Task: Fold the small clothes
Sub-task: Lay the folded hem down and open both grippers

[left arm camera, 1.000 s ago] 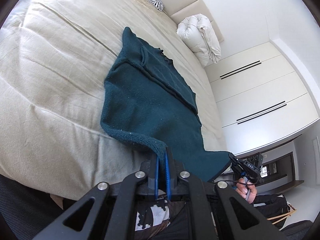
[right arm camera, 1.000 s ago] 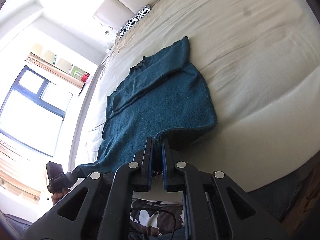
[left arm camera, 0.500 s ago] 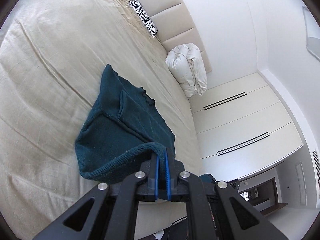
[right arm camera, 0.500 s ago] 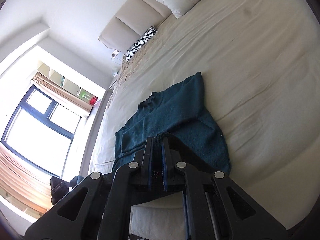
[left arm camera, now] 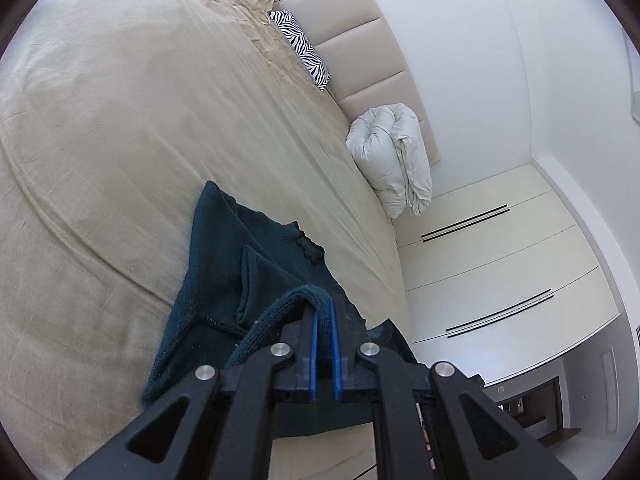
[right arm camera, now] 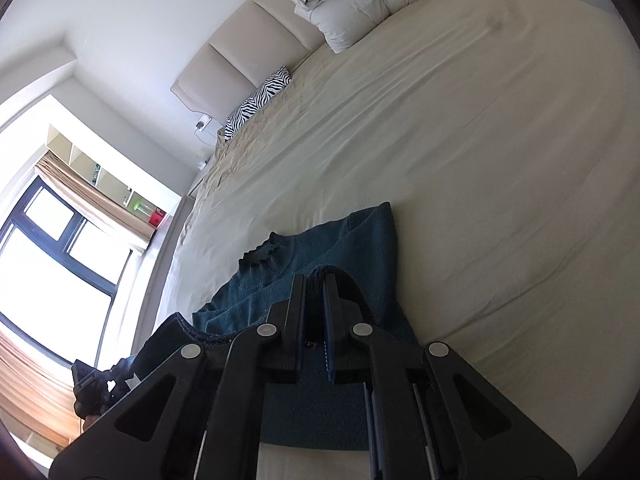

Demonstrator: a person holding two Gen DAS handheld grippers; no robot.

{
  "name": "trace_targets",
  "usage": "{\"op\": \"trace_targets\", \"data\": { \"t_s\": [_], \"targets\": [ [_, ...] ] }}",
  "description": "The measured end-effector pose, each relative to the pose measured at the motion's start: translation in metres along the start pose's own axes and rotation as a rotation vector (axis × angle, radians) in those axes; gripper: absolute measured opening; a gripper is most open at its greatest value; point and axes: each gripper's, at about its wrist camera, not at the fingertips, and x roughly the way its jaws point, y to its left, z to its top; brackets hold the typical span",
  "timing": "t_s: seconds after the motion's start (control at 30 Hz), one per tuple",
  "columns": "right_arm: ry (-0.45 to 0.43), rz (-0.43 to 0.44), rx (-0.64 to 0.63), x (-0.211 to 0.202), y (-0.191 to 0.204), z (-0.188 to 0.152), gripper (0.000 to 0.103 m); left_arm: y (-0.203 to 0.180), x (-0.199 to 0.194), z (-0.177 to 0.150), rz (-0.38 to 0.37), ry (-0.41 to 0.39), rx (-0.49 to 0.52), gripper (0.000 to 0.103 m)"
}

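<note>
A dark teal knit sweater lies on the beige bed, its ruffled collar pointing toward the headboard. My left gripper is shut on the sweater's ribbed bottom hem and holds it lifted above the sweater's upper part. My right gripper is shut on the other corner of the same hem, over the sweater near its collar. The lower half of the sweater hangs doubled under both grippers. The left gripper shows dimly in the right wrist view.
A zebra-print pillow and a folded white duvet sit by the padded headboard. White wardrobe doors stand past the bed's right edge. In the right wrist view a bright window lies past the bed's other side.
Both grippers carried the sweater's bottom hem up off the bed's edge and forward toward the collar, doubling the sweater over itself.
</note>
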Motion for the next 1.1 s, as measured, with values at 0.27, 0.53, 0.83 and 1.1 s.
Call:
{"op": "trace_targets", "data": {
  "t_s": [0.27,0.53,0.83,1.1],
  "targets": [
    [0.016,-0.055,0.027,0.067,-0.01,0.035,0.007,0.018,0.044,0.04,0.034,0.005,-0.045,0.008],
    [0.043,-0.101,0.077,0.134,-0.029,0.062,0.007,0.046,0.091,0.075,0.097,0.029,-0.087,0.008],
    [0.034,-0.159,0.174,0.173,-0.067,0.082,0.008,0.083,0.12,0.078,0.172,0.054,-0.157,0.041],
    [0.093,-0.251,0.021,0.158,-0.061,0.045,0.008,0.069,0.072,0.073,0.199,-0.049,-0.099,0.075]
  ]
}}
